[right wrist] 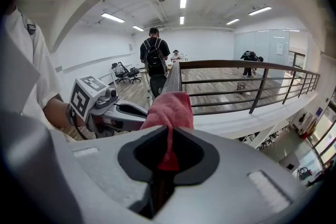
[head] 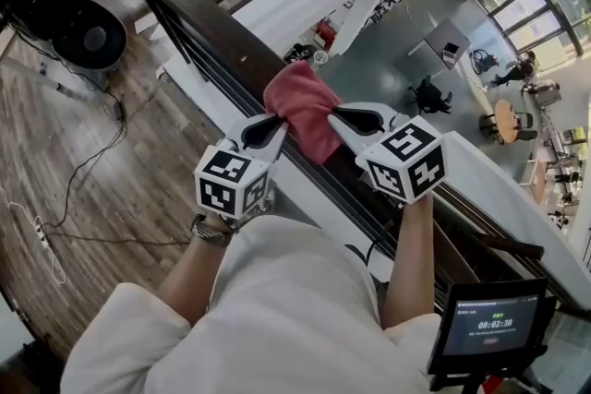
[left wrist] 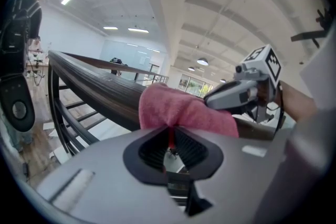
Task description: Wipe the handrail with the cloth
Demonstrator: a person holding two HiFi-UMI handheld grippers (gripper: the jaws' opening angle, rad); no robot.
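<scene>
A pink cloth (head: 305,117) lies draped over the dark wooden handrail (head: 199,23), which runs diagonally from upper left to lower right in the head view. My left gripper (head: 281,121) is shut on the cloth's left edge, and my right gripper (head: 331,117) is shut on its right edge. In the left gripper view the cloth (left wrist: 181,112) bulges over the handrail (left wrist: 94,89) just past the jaws, with the right gripper's body beyond it. In the right gripper view a fold of the cloth (right wrist: 170,113) is pinched between the jaws, and the handrail (right wrist: 173,77) runs away behind it.
Beyond the handrail is a drop to a lower floor (head: 406,60) with desks and chairs. Metal balusters (left wrist: 65,118) hang under the rail. A black fan (head: 88,34) and cables lie on the wooden floor at left. A person with a backpack (right wrist: 154,57) stands by the rail. A timer screen (head: 489,323) sits at lower right.
</scene>
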